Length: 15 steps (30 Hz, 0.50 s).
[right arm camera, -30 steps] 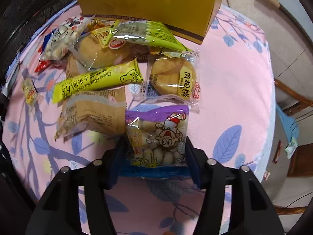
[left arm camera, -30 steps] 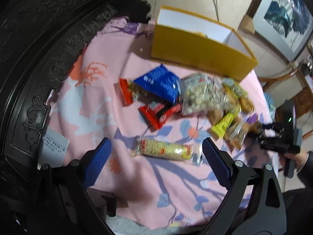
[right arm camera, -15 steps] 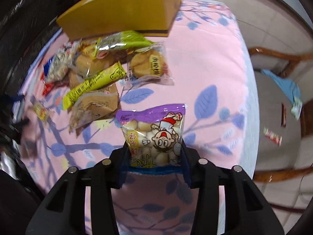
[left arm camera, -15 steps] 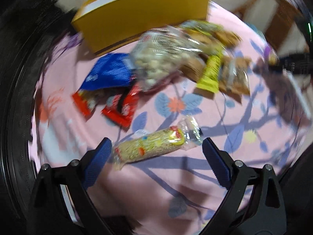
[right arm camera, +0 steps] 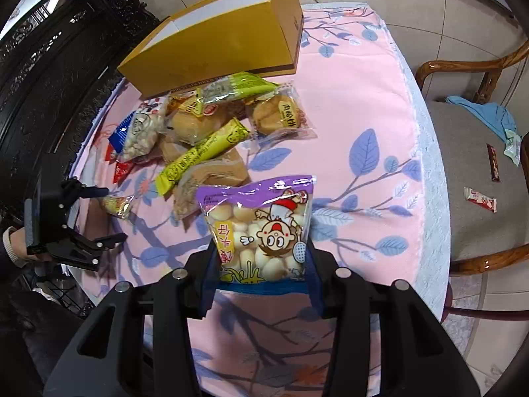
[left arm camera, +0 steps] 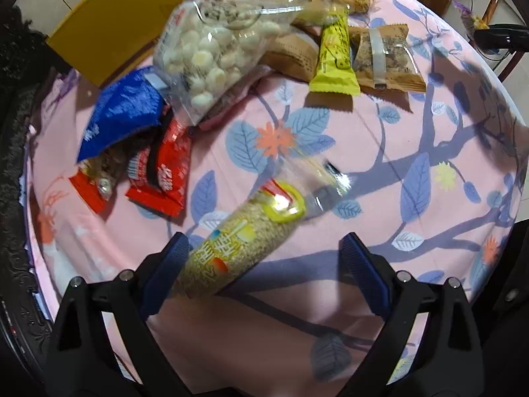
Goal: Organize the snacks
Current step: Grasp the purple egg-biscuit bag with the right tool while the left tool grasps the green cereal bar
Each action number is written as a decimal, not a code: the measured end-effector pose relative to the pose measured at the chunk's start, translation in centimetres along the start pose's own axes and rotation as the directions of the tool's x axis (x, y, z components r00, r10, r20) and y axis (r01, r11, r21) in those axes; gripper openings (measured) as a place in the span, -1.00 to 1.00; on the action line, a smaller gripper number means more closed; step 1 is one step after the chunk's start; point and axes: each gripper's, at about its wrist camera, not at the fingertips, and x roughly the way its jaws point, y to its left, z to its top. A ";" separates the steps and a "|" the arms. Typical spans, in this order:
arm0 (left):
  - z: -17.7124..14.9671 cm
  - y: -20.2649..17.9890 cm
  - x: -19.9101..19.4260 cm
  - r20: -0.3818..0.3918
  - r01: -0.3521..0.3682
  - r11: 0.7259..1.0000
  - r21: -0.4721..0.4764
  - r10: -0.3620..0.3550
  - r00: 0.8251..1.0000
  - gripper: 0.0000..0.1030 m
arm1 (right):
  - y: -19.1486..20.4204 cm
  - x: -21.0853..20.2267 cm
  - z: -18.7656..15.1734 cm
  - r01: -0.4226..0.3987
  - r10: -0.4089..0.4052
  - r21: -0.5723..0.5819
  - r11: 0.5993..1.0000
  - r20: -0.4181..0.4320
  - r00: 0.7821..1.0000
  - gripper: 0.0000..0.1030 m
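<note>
The right gripper (right arm camera: 261,274) clamps the purple bag (right arm camera: 261,228), lifted above the desk (right arm camera: 357,106). The left gripper (left arm camera: 264,264) is spread wide around the rice roll (left arm camera: 238,248), one pad seemingly touching it. The yellow box (right arm camera: 215,49) stands at the far edge.

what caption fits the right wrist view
Right gripper holds a purple-topped bag of round biscuits above the pink floral tablecloth.
</note>
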 end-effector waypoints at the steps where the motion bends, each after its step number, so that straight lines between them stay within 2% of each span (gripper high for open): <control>1: 0.0 0.1 0.1 -0.001 0.007 1.000 -0.011 -0.007 1.000 0.86 | 0.2 -0.1 0.0 -0.001 0.001 0.003 1.000 0.002 1.000 -0.12; 4: -0.5 0.5 0.3 -0.018 0.054 0.997 -0.048 -0.055 0.998 0.81 | 0.5 -0.4 -0.1 -0.008 0.008 0.016 1.000 0.009 1.000 -0.12; 8: -1.4 0.5 0.0 -0.010 0.099 0.991 -0.086 -0.100 0.995 0.53 | 0.9 -0.6 -0.2 -0.008 0.007 0.023 1.000 0.013 1.000 -0.12; 15: -2.7 1.5 -0.5 0.049 0.102 0.971 -0.214 -0.094 0.994 0.42 | 1.7 -0.4 -0.4 -0.012 0.012 0.029 0.999 0.012 1.000 -0.12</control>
